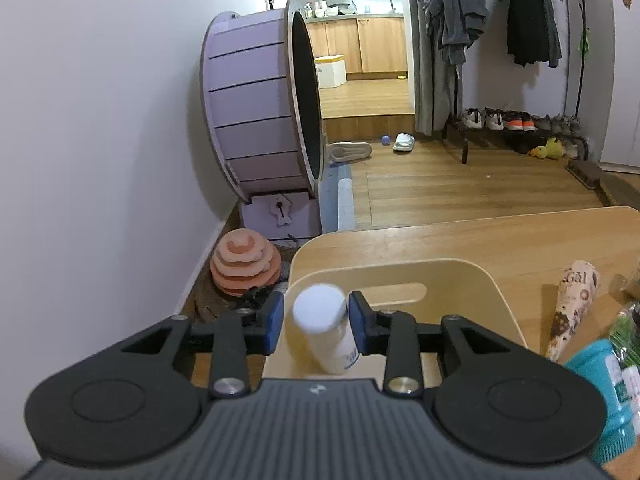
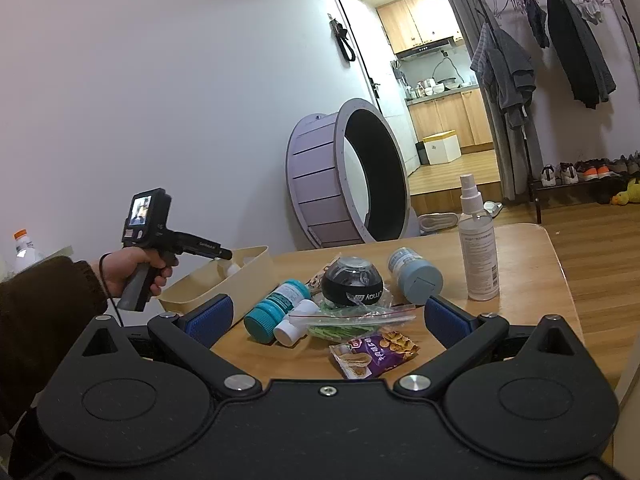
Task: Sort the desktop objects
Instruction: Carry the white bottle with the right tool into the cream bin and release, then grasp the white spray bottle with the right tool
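The left tool (image 1: 316,322) has its blue pads on either side of a small white bottle (image 1: 326,330), pinching it over the cream bin (image 1: 460,280) at the surface's (image 2: 532,264) left edge. The right tool (image 2: 326,318) hangs spread wide over the near edge, gripping nothing. Ahead of it, mid-surface, lie a teal-capped bottle (image 2: 276,308), a second white bottle (image 2: 294,326), a black ball (image 2: 352,282), a grey-capped jar (image 2: 416,276), a bag of greens (image 2: 348,320) and a purple snack packet (image 2: 374,354). A spray bottle (image 2: 476,240) stands upright toward the right edge.
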{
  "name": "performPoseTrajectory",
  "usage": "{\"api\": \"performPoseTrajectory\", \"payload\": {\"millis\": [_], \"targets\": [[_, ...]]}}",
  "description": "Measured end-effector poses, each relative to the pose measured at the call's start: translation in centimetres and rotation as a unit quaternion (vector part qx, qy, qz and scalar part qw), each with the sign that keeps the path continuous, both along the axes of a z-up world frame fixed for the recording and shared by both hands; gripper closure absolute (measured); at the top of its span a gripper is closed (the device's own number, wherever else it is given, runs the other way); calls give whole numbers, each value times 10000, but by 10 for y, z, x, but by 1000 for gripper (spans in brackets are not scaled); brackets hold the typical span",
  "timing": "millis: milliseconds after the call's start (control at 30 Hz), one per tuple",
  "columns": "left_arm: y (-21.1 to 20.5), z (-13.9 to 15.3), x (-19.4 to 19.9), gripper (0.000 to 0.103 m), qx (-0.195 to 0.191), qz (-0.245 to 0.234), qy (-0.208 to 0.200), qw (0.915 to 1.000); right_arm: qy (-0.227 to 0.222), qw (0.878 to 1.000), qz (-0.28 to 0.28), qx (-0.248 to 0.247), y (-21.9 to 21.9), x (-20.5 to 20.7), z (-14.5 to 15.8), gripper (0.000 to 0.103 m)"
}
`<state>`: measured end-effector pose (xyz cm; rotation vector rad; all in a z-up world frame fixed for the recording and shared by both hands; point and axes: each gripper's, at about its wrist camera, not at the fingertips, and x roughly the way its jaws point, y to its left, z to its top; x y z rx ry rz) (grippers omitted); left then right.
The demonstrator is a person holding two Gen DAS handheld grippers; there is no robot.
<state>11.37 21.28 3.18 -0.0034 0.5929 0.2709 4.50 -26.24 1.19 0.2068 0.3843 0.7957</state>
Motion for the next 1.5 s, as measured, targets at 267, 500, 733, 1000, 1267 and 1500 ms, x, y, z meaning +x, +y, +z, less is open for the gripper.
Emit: {"api": "performPoseTrajectory", "payload": {"millis": [267, 500, 733, 1000, 1267, 1500], "targets": [[-28, 13, -51, 53, -290, -289, -419, 9983, 15, 9999, -76, -76, 6, 3, -1, 0], [-85, 7, -100, 44, -912, -1070, -868, 9863, -60, 9989, -387, -266, 8, 12, 2, 0], [-131, 6, -124, 44, -1083, -2148, -1189, 9633, -274, 9950, -799, -538, 12, 33, 14, 0], [-134, -8, -124, 44, -1353, -2437, -1288, 9517, -689, 9839, -1065, -1258, 31, 85, 25, 19], [-128, -18, -125, 44, -1294, -2328, -1340, 9545, -461, 9787, -1274, -1540, 42, 140, 8, 45], [-123, -17, -134, 44, -1263, -2319, -1362, 9548, -398, 9781, -1281, -1594, 49, 154, -1, 65]]}}
